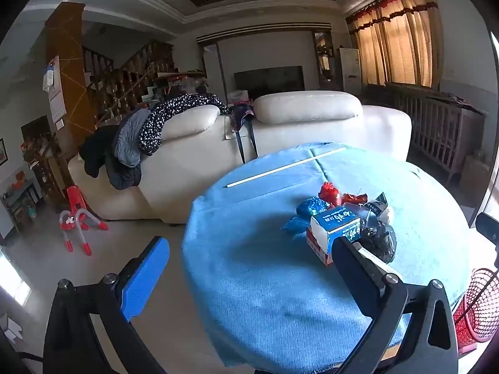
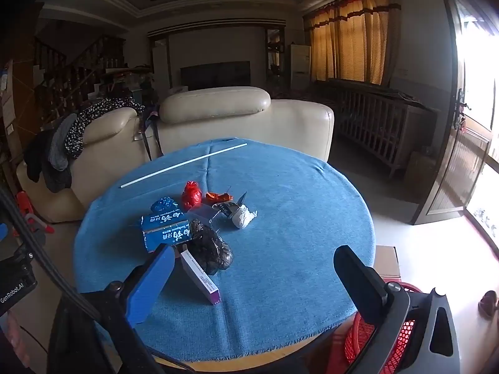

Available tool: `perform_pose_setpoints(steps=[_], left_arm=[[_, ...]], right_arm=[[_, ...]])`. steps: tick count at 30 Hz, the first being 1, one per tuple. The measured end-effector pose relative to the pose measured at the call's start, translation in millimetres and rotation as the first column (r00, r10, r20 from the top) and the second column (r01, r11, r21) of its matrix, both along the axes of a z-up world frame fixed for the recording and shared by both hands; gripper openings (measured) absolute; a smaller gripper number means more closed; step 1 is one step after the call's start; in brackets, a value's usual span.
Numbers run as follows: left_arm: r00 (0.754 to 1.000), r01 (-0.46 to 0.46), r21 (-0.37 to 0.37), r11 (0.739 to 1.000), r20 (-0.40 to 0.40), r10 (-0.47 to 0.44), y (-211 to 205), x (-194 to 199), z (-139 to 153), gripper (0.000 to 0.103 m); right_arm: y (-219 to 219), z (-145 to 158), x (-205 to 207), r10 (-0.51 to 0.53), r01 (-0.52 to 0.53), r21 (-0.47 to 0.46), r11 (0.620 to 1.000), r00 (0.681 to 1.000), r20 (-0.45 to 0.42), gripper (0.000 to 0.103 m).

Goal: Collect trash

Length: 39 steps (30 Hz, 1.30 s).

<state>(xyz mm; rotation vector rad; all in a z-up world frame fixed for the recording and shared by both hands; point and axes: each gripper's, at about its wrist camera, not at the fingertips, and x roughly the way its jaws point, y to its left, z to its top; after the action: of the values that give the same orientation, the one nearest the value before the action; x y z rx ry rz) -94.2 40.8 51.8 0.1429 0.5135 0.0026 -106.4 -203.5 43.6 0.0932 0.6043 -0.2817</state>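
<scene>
A heap of trash lies on a round table under a blue cloth [image 2: 280,218]: a blue carton [image 2: 165,229] [image 1: 338,226], a crumpled black bag [image 2: 210,249] [image 1: 379,238], a white-and-purple box [image 2: 199,275], red wrappers [image 2: 191,194] [image 1: 330,194], a blue wrapper [image 2: 163,203], a white wad [image 2: 243,216]. A red mesh basket [image 2: 374,336] [image 1: 478,304] stands below the table's near right edge. My left gripper [image 1: 249,246] is open and empty, left of the heap. My right gripper [image 2: 254,257] is open and empty, just right of the black bag.
A thin white stick [image 2: 184,164] lies across the far side of the table. A cream sofa [image 2: 243,115] draped with clothes stands behind the table. A red toy [image 1: 76,221] sits on the floor at left. A door [image 2: 461,143] is at right.
</scene>
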Motion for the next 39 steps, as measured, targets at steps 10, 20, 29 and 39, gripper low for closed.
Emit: perform_pose_setpoints(steps=[10,20,29,39], left_arm=[[1.000,0.001,0.003,1.000,-0.007,-0.001,0.8,-1.0,-3.1,0.103],[1.000,0.000,0.001,1.000,-0.021,0.000,2.3,0.7,-6.7,0.103],[1.000,0.000,0.002,1.000,-0.025,0.000,2.9,2.0,-7.8,0.103],[0.998,-0.002,0.003,1.000,-0.058,0.002,1.7,13.3,-18.0,0.103]], right_arm=[[3.3,1.4,-1.3,-0.001,0.001,0.004,1.000,1.000,0.003,0.103],[5.5,-0.9,0.2,0.010,-0.010,0.006,1.000,1.000,-0.004,0.103],[6.8,-3.9,1.4,0.011,-0.011,0.003,1.000,1.000,-0.006,0.103],[7.0,-12.9,9.9,0.026,-0.024,0.030,0.999,0.998,-0.055,0.103]])
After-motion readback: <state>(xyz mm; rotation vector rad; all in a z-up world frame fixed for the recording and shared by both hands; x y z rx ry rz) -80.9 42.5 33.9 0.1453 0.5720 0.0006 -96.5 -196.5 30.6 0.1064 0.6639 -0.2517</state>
